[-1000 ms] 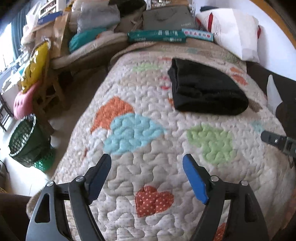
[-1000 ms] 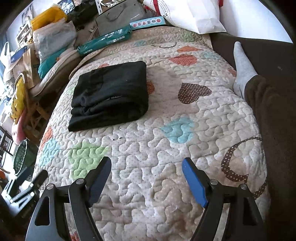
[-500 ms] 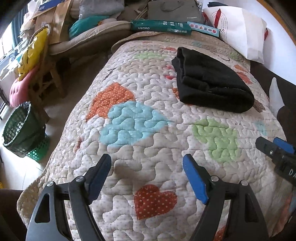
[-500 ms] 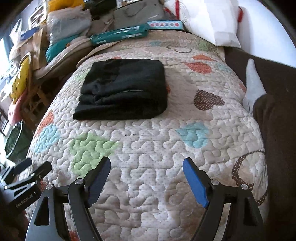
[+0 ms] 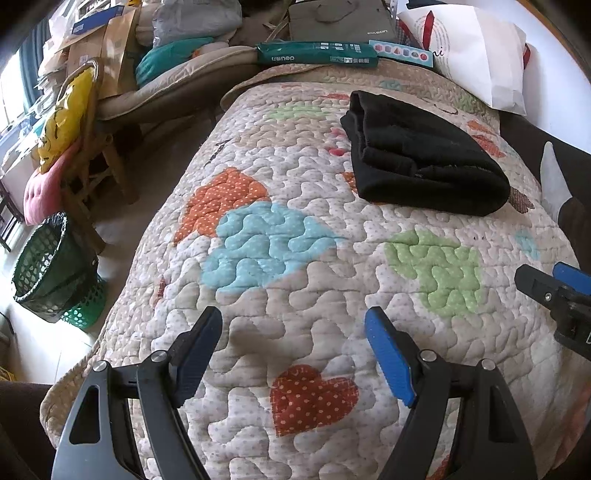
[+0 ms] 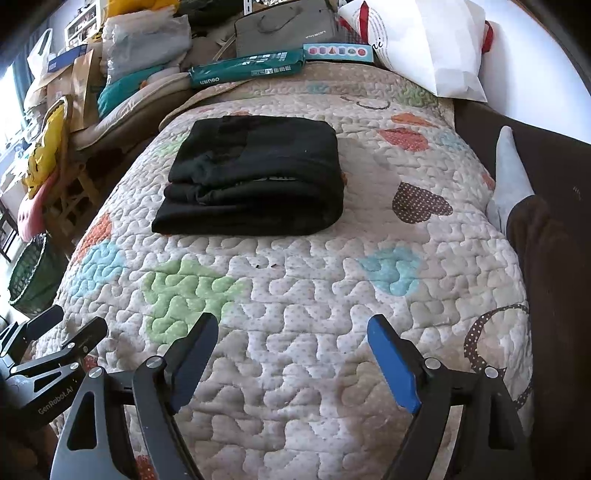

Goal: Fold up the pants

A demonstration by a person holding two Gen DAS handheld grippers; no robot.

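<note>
The black pants (image 5: 421,155) lie folded into a thick rectangle on the far half of the quilted bed cover (image 5: 295,288); they also show in the right wrist view (image 6: 255,177). My left gripper (image 5: 293,332) is open and empty, low over the near part of the bed, well short of the pants. My right gripper (image 6: 291,339) is open and empty, also over the near part of the bed, apart from the pants. The right gripper's tips show at the left view's right edge (image 5: 554,284); the left gripper shows at the right view's lower left (image 6: 55,354).
A white pillow (image 6: 432,44), a green box (image 6: 247,68) and a grey bag (image 6: 288,29) lie at the head of the bed. A green bin (image 5: 48,269) and cluttered chairs (image 5: 66,122) stand left. A person's leg in a grey sock (image 6: 513,173) lies right.
Both grippers have drawn back and lifted slightly, so the pants sit nearer the middle of each view. The two grippers have come closer together. The pants have not moved.
</note>
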